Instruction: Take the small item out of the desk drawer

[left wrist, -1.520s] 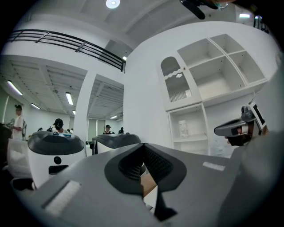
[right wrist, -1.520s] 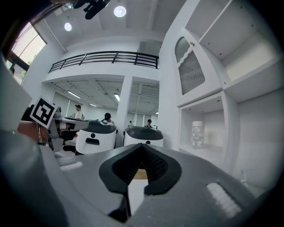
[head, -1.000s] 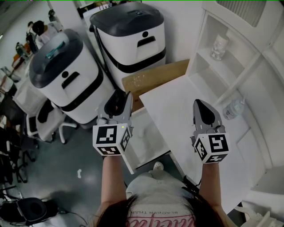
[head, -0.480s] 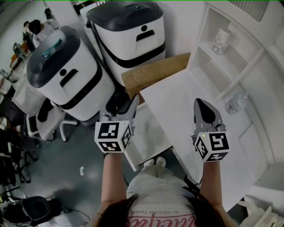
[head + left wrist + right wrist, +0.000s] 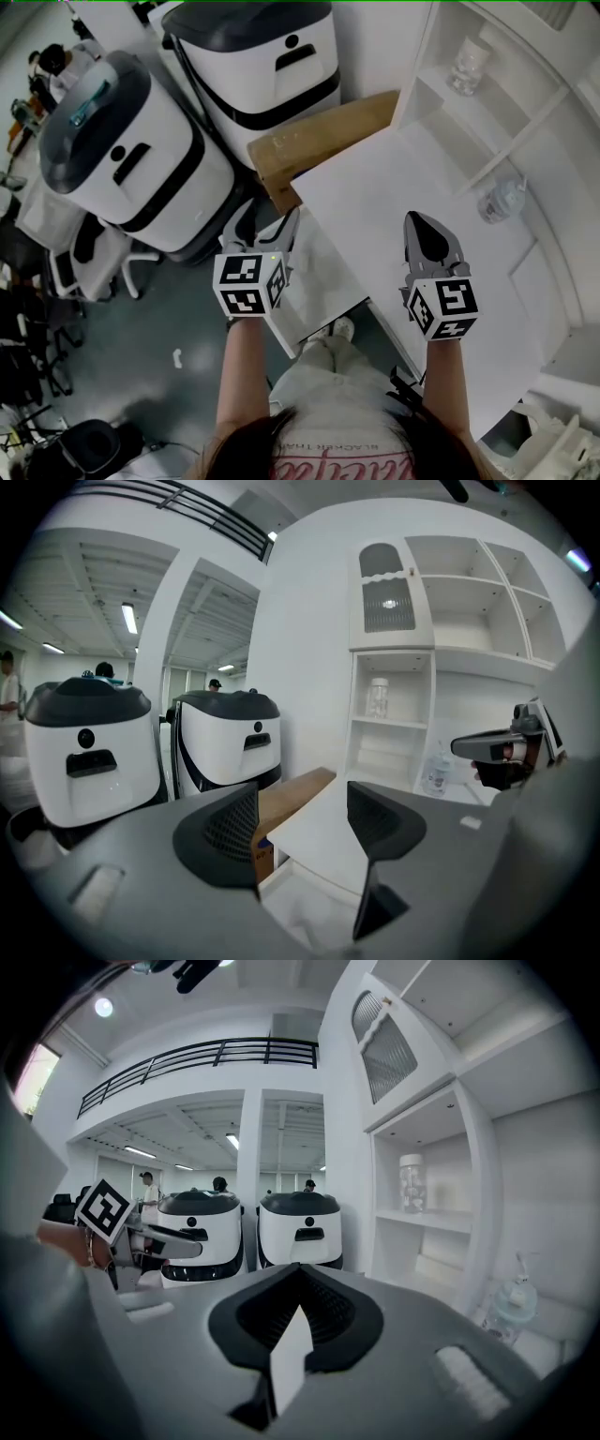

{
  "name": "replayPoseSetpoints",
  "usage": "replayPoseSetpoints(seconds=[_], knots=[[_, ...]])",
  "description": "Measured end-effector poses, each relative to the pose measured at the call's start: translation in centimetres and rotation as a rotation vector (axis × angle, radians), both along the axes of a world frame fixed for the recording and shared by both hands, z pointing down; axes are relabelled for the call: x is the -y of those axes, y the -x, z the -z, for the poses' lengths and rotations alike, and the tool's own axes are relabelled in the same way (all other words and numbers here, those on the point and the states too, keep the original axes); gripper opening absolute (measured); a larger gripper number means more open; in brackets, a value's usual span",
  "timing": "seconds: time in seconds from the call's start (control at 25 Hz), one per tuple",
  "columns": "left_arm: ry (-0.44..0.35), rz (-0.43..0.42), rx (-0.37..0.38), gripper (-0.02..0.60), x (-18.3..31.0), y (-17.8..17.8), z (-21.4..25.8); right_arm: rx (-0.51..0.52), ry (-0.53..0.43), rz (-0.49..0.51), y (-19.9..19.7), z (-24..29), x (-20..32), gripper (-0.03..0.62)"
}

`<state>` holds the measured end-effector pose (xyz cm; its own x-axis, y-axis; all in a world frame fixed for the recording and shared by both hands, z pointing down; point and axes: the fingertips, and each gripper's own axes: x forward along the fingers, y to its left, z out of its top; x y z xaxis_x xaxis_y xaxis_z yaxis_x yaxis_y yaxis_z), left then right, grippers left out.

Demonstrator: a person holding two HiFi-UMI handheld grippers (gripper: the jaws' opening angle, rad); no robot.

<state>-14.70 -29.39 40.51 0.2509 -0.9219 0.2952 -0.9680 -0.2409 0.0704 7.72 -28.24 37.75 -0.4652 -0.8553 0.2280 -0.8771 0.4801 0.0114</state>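
The white desk (image 5: 394, 202) has its drawer (image 5: 323, 281) pulled out at the left edge. The drawer's pale inside shows, but I cannot make out any small item in it. My left gripper (image 5: 262, 227) hovers over the drawer's left side, open, jaws spread wide with nothing between them. In the left gripper view the left gripper (image 5: 300, 827) frames the desk corner and the drawer (image 5: 305, 911) below. My right gripper (image 5: 427, 234) hangs above the desk top, shut to a point, holding nothing. The right gripper (image 5: 292, 1335) shows shut in its own view too.
Two white-and-black machines (image 5: 253, 56) (image 5: 112, 150) stand on the floor beyond the drawer. A cardboard box (image 5: 319, 141) leans against the desk's far-left corner. A shelf unit holds a jar (image 5: 466, 66), and a water bottle (image 5: 502, 199) stands at the desk's right.
The left gripper's jaws have spread from nearly together to wide open, and it has shifted a little right and nearer the person. The right gripper has barely moved.
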Motion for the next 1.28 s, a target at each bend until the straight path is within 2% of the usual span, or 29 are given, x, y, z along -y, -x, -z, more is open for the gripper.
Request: replayPoseSetpoints(seconds=[0.44,1.28], knots=[[0.213,-0.016,-0.056,0.304,0.1,-0.1,-8.8,-0.017,0.093,-0.06,-0.9,-3.8,0.2,0.002],[0.551,-0.033,-0.036,0.298,-1.6,-1.3,-21.8,-0.07,0.249,-0.104,-2.8,-9.7,-0.6,0.002]])
